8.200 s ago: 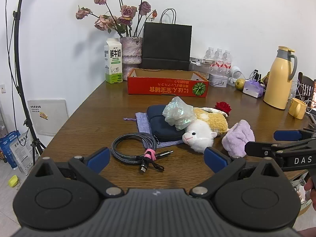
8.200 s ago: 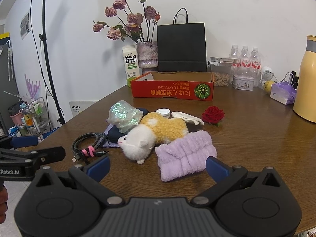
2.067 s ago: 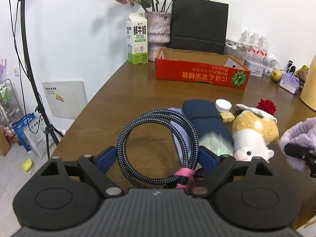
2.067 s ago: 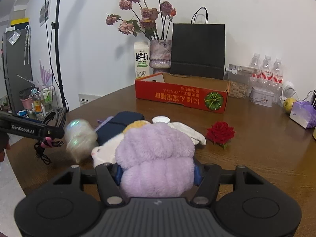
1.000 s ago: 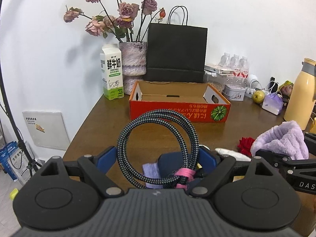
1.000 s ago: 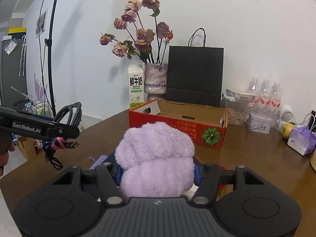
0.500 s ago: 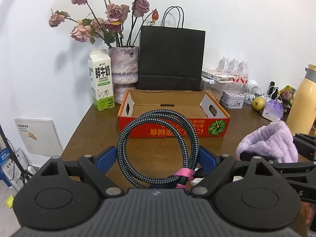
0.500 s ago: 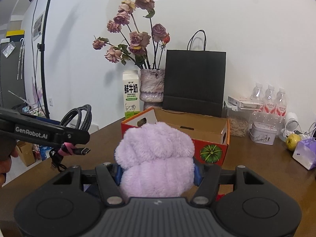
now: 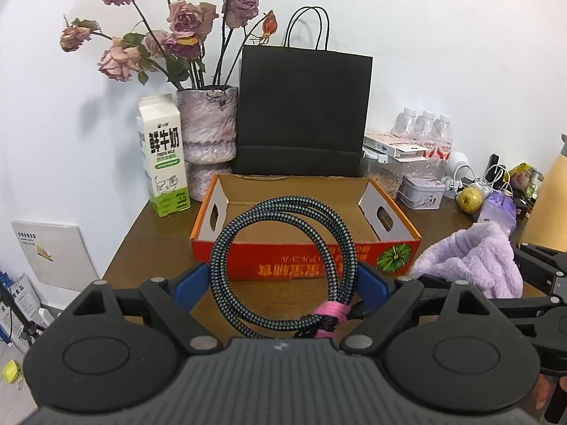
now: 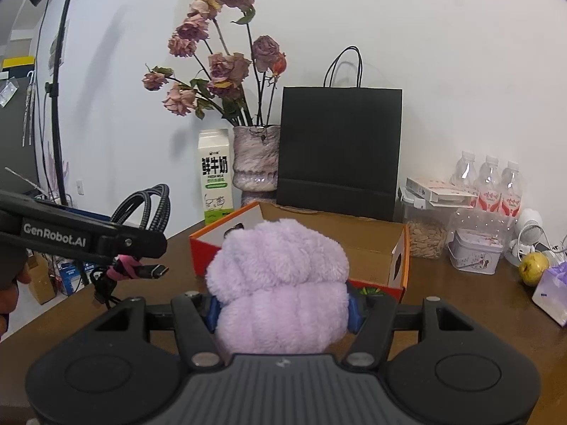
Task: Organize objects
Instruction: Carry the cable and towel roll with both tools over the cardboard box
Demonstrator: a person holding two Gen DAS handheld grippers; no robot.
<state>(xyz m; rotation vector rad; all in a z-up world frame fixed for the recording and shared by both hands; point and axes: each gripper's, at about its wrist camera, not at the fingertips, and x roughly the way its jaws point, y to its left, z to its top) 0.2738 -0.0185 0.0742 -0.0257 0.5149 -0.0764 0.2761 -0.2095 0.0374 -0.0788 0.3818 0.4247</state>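
Two grips: left gripper (image 9: 283, 283) pinches the braided cable (image 9: 280, 269); right gripper (image 10: 281, 310), beside "GenRobot.AI" lettering, squeezes the purple towel (image 10: 280, 283).

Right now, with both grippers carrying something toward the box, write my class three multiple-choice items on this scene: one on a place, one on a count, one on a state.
1. Where does the milk carton stand?
A. Inside the orange box
B. On the table, left of the vase
C. On top of the black paper bag

2. How many water bottles stand in a row by the wall?
A. One
B. Three
C. Six

3. What is the state of the orange box?
A. Open on top, nothing visible inside
B. Closed with a lid
C. Filled with flowers

Key: 1 B, the carton stands beside the vase, on its left. 2 B, three caps show side by side. 3 A, its bare cardboard floor shows, while the coiled cable and the purple fluffy cloth are both clamped in jaws in front of it.
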